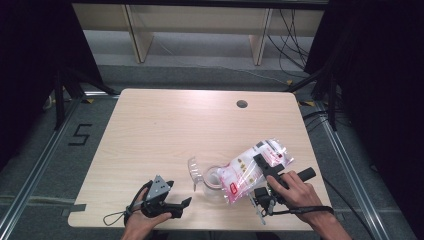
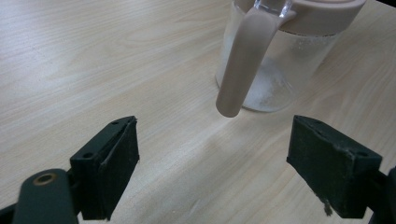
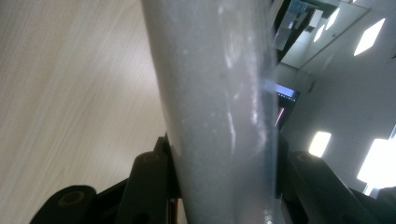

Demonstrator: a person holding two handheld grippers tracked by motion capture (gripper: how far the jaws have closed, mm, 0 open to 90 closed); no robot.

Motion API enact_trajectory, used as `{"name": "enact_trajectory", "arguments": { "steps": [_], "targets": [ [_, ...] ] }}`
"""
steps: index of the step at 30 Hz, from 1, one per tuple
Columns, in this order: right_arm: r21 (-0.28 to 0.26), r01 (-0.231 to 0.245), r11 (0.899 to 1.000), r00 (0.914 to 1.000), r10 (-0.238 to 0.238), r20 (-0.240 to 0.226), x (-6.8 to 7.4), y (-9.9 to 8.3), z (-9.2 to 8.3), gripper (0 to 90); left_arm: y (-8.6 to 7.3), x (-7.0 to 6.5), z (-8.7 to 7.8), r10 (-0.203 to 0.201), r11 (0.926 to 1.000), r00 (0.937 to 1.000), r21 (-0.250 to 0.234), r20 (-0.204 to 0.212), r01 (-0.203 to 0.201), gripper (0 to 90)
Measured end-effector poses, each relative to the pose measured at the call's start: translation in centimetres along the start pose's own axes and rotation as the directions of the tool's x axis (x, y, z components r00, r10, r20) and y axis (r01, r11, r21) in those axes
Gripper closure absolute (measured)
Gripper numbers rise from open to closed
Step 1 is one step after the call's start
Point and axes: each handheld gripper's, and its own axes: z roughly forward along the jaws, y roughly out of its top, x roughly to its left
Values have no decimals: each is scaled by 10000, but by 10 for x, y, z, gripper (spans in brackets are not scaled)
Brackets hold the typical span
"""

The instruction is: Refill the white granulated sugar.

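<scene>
**Bag tipped over the jar, L tongs waiting**

My right gripper [image 1: 266, 176] is clamped on the plastic bag [image 1: 252, 170], jaws pressing its sides w/ white powder bulging between them in the right gripper view. The bag is tilted, its lower end over the mouth of the clear jar [image 1: 213, 181], which stands on the table [image 1: 165, 130] near the front edge. The jar's clear lid [image 1: 192, 170] is flipped up on its left side.

My left gripper [image 1: 172, 205] sits left of the jar, close but not touching, jaws wide apart w/ nothing between them. In the left gripper view the jar's beige handle [image 2: 243, 60] hangs down toward me, and a little white powder lies at the jar's bottom.

Handling, as I judge it: the bag is soft, slick film; contents shift when tipped, so weight will slide toward the jar end. Best grip is mid-body where it's full, not the thin sealed edge, or it'll slip. Squeeze too hard & powder may spurt. The jar looks light and nearly empty, so it could skid or tip if the bag bumps it. I'd steady it w/ the L tongs at the handle or the wall below the beige rim.
</scene>
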Motion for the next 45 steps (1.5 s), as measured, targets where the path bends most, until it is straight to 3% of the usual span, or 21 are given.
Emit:
{"name": "enact_trajectory", "arguments": {
  "steps": [8,10,11,13,14,15,19,27,29,31,32,45],
  "targets": [
    [-49,163,9999,9999,-163,23,-1,0,0,650,0,0,0,-5,10000,10000,22,-6,5,159],
    [-19,-85,10000,10000,85,23,1,0,0,651,0,0,0,-2,10000,10000,0,-20,2,159],
    [-3,-45,10000,10000,45,-16,0,0,0,652,0,0,0,-7,10000,10000,0,-23,7,159],
    [-142,475,9988,9989,-475,11,-3,0,0,654,0,0,0,-19,10000,10000,-2,-12,19,159],
    [-34,11,10000,10000,-11,25,1,0,0,655,0,0,0,-61,10000,10000,-50,1,61,159],
    [-85,182,9998,9998,-182,29,0,0,0,655,0,1,0,16,10000,10000,21,-17,-16,158],
    [-25,-45,10000,10000,45,31,1,0,0,658,0,0,0,23,10000,10000,23,-11,-23,158],
    [-128,222,9997,9998,-222,6,-2,0,1,662,0,0,0,3,10000,10000,6,-17,-3,158],
    [-19,-12,10000,10000,11,-13,0,0,0,663,0,0,0,-57,10000,10000,-49,1,57,159],
    [-108,202,9997,9998,-202,39,-2,0,1,664,0,0,0,-71,10000,10000,-45,-2,71,159],
    [-60,-22,10000,10000,22,26,0,0,0,664,0,0,0,-64,10000,10000,-53,0,64,159],
    [-79,228,9997,9997,-228,12,-2,0,1,667,0,1,1,-9,10000,10000,-51,10,9,159]
  ]
}}
